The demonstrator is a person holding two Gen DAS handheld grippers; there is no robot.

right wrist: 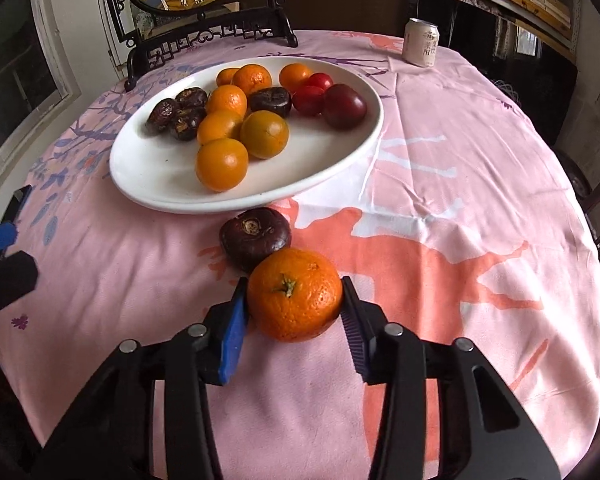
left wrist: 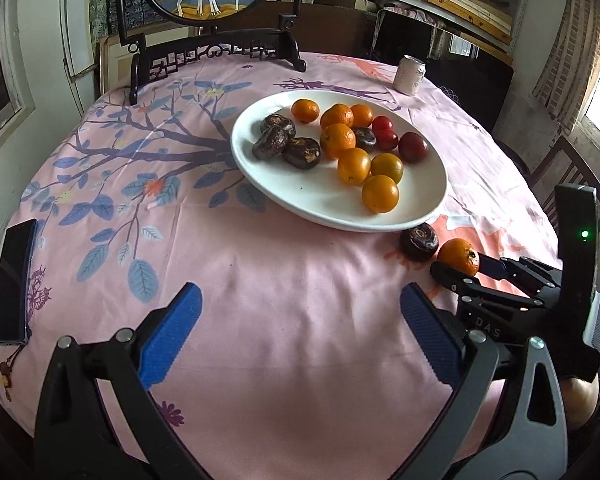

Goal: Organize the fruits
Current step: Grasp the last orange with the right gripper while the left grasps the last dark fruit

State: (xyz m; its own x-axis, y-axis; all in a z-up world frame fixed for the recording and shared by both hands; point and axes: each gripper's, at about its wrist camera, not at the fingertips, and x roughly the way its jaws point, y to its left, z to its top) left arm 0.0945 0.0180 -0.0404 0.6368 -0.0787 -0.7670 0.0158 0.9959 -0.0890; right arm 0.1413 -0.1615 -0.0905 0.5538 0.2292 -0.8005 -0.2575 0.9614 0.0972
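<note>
Left tongs [left wrist: 300,336] gape wide over pink floral cloth, lower frame. White oval plate [right wrist: 152,168], glossy, upper left, heaped with fruit. Right tongs [right wrist: 294,312] grip a pebbled mandarin [right wrist: 295,294] beside a dull brown water chestnut [right wrist: 255,237]. Phone [left wrist: 14,280] shows only in left view.

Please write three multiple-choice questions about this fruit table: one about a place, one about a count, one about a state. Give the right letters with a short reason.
1. Where is the drink can?
A. on the plate
B. at the table's far side
C. held by the left gripper

2. How many fruits lie off the white plate?
A. two
B. four
C. none

3. How is the left gripper?
A. shut on a fruit
B. open, holding nothing
C. shut on the phone

Answers:
1 B, it stands beyond the plate.
2 A, only the orange and dark fruit.
3 B, its fingers stand wide apart over cloth.
</note>
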